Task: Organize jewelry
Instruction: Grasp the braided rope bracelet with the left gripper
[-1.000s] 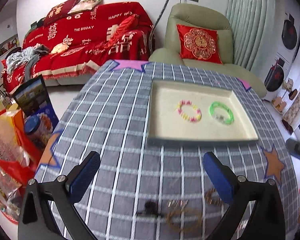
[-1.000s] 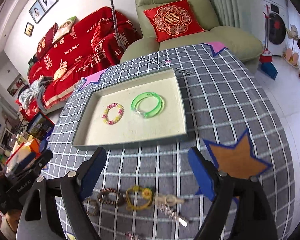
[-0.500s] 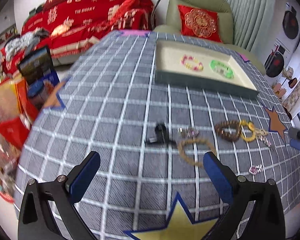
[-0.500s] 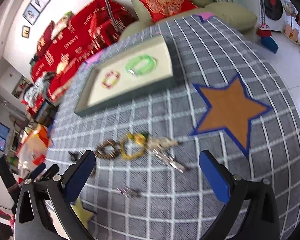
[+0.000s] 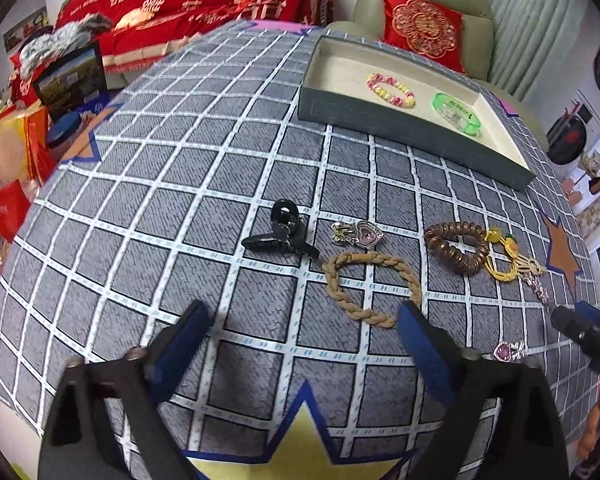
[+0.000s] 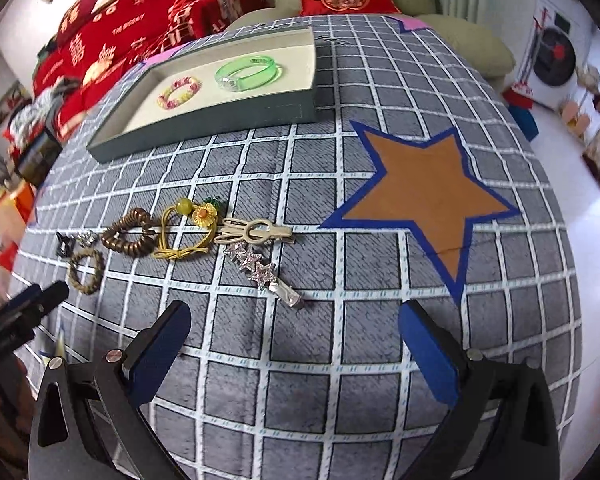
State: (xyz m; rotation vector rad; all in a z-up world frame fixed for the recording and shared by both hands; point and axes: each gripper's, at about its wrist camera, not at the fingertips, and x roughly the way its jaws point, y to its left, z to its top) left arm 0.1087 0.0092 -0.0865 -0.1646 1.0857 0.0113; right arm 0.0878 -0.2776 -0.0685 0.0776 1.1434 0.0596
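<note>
Risk lies in crowding: both the left hand-held gripper (image 5: 302, 338) and right hand-held gripper (image 6: 294, 342) hover wide and empty, while the braided bracelet (image 5: 370, 286) lies on the worktop (image 5: 180, 184) beside the heart pendant (image 5: 358, 234), well short of the tray (image 5: 412, 128); a careless pinch could snag both.

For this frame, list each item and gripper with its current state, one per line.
Left gripper: open, empty.
Right gripper: open, empty.
Grey shallow tray: holds two bracelets.
Pink-yellow beaded bracelet: in tray.
Green translucent bangle: in tray.
Braided tan rope bracelet: on cloth, outside tray.
Brown wooden bead bracelet: outside tray.
Black claw hair clip: outside tray, shut.
Silver star hair clip: outside tray.
</note>
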